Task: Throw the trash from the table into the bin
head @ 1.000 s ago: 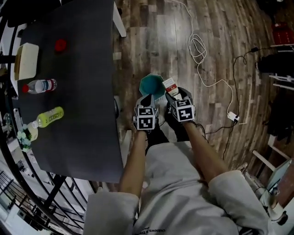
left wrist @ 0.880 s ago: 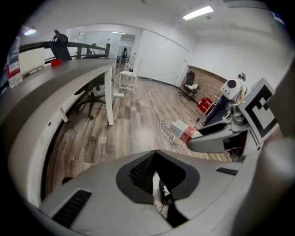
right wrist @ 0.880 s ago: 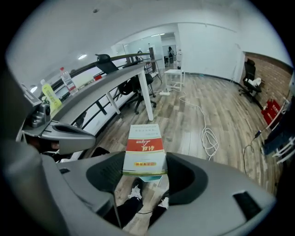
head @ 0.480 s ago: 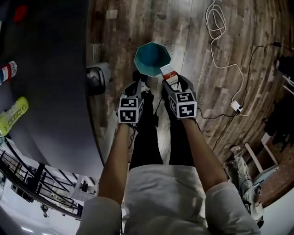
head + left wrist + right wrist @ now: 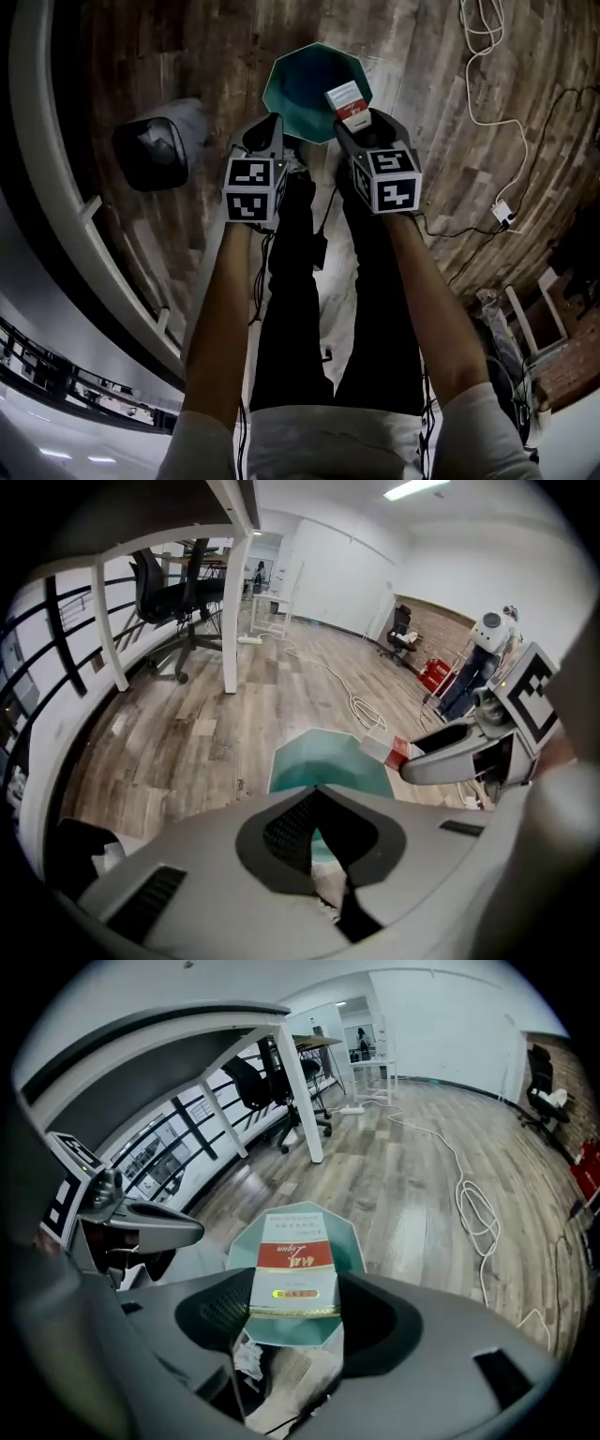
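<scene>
A teal eight-sided bin (image 5: pixel 295 84) stands on the wood floor just ahead of my legs. My right gripper (image 5: pixel 354 117) is shut on a red and white carton (image 5: pixel 345 100) and holds it over the bin's near right rim. In the right gripper view the carton (image 5: pixel 292 1269) sits upright between the jaws with the bin (image 5: pixel 352 1237) behind it. My left gripper (image 5: pixel 272 127) hangs beside it at the bin's near left rim. Its jaws meet at the tips (image 5: pixel 319 794) with nothing seen between them. The carton (image 5: pixel 394 752) shows at the right of the left gripper view.
The dark table's edge (image 5: pixel 37 187) curves down the left, with a dark round object (image 5: pixel 150 150) on the floor beside it. White table legs (image 5: pixel 232 602) and an office chair (image 5: pixel 173 588) stand behind the bin. A white cable (image 5: pixel 487 56) lies on the floor at the right.
Both grippers have sunk together towards the bin, the carton still in the right one. The tabletop with its bottles has slid out of view, and the bin looms larger.
</scene>
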The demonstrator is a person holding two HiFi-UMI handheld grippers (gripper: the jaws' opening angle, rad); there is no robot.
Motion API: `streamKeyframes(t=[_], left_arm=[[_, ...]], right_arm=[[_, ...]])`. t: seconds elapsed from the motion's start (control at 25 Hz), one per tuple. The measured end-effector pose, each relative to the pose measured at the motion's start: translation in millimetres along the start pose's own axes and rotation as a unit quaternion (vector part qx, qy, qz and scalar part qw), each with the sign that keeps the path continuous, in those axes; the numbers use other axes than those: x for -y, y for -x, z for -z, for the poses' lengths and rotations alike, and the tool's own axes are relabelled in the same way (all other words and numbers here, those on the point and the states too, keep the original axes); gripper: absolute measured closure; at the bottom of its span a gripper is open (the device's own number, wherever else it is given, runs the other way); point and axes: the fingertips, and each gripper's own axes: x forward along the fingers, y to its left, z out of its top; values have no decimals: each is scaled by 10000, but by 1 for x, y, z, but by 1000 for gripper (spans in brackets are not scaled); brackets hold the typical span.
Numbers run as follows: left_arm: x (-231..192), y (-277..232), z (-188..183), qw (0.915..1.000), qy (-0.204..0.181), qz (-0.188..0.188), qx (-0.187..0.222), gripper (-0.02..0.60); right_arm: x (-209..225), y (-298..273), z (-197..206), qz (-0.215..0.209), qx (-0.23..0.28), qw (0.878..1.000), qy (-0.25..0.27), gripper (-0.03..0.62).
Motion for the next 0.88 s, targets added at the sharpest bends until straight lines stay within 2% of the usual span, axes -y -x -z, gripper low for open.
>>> streamKeyframes(t=[0.28, 0.36, 0.52, 0.76, 0.88], left_arm=[[12, -6, 7, 9998, -76, 187, 10, 552], [15, -4, 7, 9997, -89, 232, -7, 552], [18, -3, 2, 9996, -91, 275, -26, 552], [33, 11, -28, 9997, 109, 228, 16, 552], [57, 37, -52, 9993, 139, 325, 75, 552]], right_arm=[[-7, -28, 9, 16, -53, 9999, -142, 287], [-8, -33, 5, 78, -29, 9996, -273, 219], [-14, -30, -6, 55, 50, 9998, -207, 217], [-16, -2, -13, 121, -8, 9993, -343, 218], [-10, 32, -18, 179, -115, 9996, -179, 218]])
